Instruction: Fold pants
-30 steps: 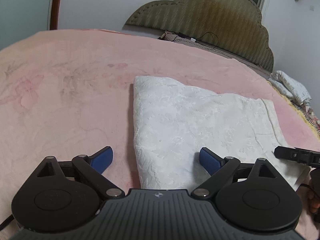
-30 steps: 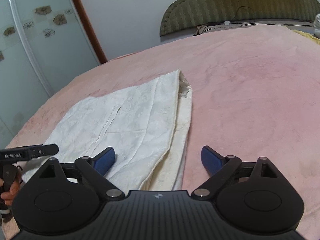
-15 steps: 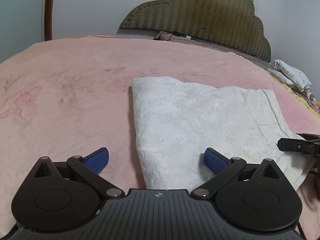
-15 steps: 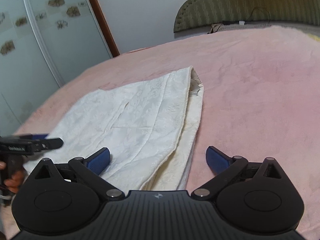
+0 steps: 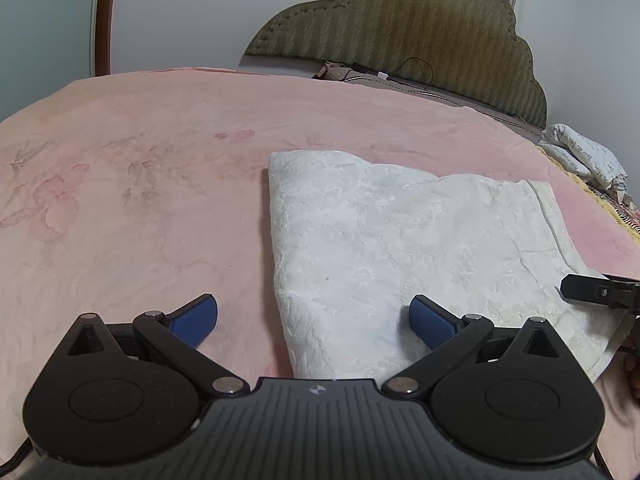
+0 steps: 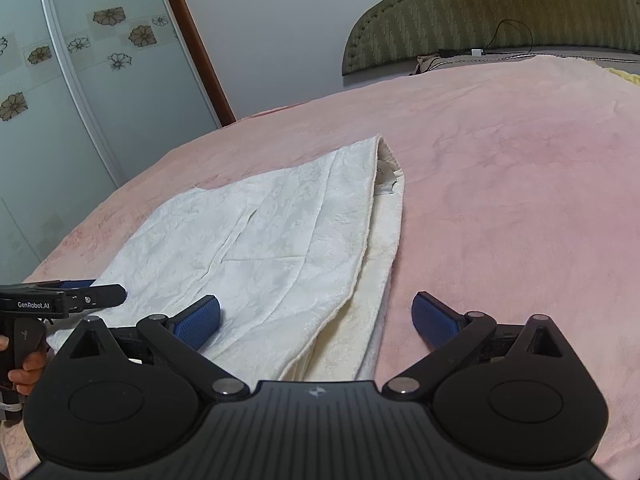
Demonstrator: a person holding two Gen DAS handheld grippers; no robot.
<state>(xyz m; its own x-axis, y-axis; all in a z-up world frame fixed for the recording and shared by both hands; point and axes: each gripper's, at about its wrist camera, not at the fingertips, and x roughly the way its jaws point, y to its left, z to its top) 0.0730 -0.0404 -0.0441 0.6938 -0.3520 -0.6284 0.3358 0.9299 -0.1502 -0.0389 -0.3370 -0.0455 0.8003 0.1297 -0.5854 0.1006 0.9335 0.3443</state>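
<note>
White textured pants (image 5: 400,240) lie folded flat on the pink blanket (image 5: 140,200). My left gripper (image 5: 314,318) is open just above their near left corner, one blue finger over the blanket and the other over the cloth, pressing on nothing. In the right wrist view the pants (image 6: 280,240) show a layered edge and a small label at the far tip. My right gripper (image 6: 316,316) is open too, astride their near right edge, left finger over the cloth, right finger over the blanket. Each gripper shows at the other view's edge: right gripper (image 5: 596,290), left gripper (image 6: 68,298), held by a hand (image 6: 24,368).
An olive padded headboard (image 5: 420,40) with a cable along it stands behind the bed. A folded printed cloth (image 5: 580,156) lies at the far right edge. A sliding door with flower decals (image 6: 80,80) stands left of the bed. Pink blanket stretches wide around the pants.
The left gripper's jaws have spread slightly wider. Both grippers stay over the near end of the pants with only small shifts in view.
</note>
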